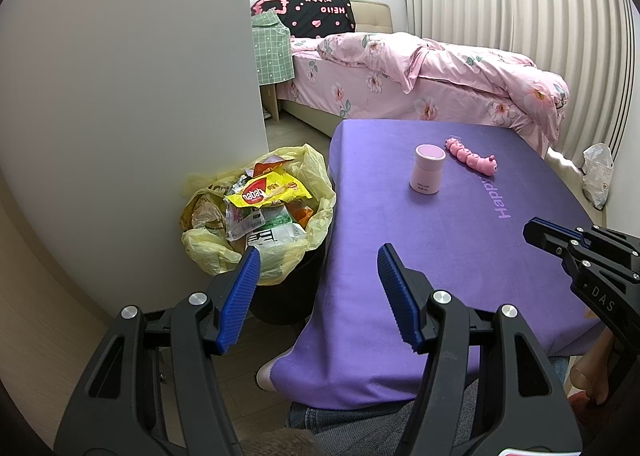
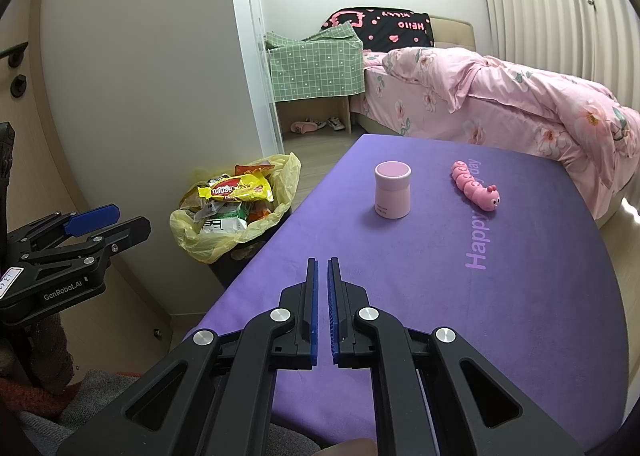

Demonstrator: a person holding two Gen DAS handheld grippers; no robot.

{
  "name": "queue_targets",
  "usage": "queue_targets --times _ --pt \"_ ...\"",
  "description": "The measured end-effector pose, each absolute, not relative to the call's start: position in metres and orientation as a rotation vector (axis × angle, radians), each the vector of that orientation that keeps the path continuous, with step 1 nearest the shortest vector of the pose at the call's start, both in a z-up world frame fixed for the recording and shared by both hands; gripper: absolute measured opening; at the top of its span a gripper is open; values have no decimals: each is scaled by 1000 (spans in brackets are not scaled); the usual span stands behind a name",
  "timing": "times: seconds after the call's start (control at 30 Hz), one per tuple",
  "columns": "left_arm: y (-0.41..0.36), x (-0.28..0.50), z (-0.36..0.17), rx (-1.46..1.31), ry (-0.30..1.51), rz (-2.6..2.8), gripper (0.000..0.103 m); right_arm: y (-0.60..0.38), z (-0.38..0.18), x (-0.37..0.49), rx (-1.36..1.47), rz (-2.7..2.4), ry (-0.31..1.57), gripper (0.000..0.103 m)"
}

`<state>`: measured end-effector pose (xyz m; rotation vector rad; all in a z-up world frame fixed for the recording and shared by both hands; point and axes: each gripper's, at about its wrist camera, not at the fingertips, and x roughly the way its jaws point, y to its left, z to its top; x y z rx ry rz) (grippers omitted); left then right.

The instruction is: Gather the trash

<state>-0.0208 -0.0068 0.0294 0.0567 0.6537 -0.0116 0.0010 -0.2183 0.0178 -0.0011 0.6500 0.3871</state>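
Note:
A black trash bin (image 1: 286, 288) lined with a yellow bag (image 1: 320, 179) stands left of the purple table (image 1: 400, 240). It is full of wrappers, with a yellow snack packet (image 1: 264, 191) on top; it also shows in the right wrist view (image 2: 236, 191). My left gripper (image 1: 318, 260) is open and empty, hovering over the table's left edge beside the bin. My right gripper (image 2: 323, 268) is shut and empty, above the table's near part. It shows at the right of the left wrist view (image 1: 536, 232).
A pink-lidded jar (image 2: 393, 189) and a pink caterpillar toy (image 2: 476, 191) stand on the table. A white wall (image 1: 140, 95) is behind the bin. A pink bed (image 1: 440, 83) lies beyond the table. A white plastic bag (image 1: 598, 175) sits on the floor at the right.

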Motion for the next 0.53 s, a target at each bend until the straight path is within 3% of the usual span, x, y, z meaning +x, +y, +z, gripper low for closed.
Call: queue_targets --times 0.53 --pt "-11 -19 29 48 666 -14 58 -218 18 1 0 386 651 7"
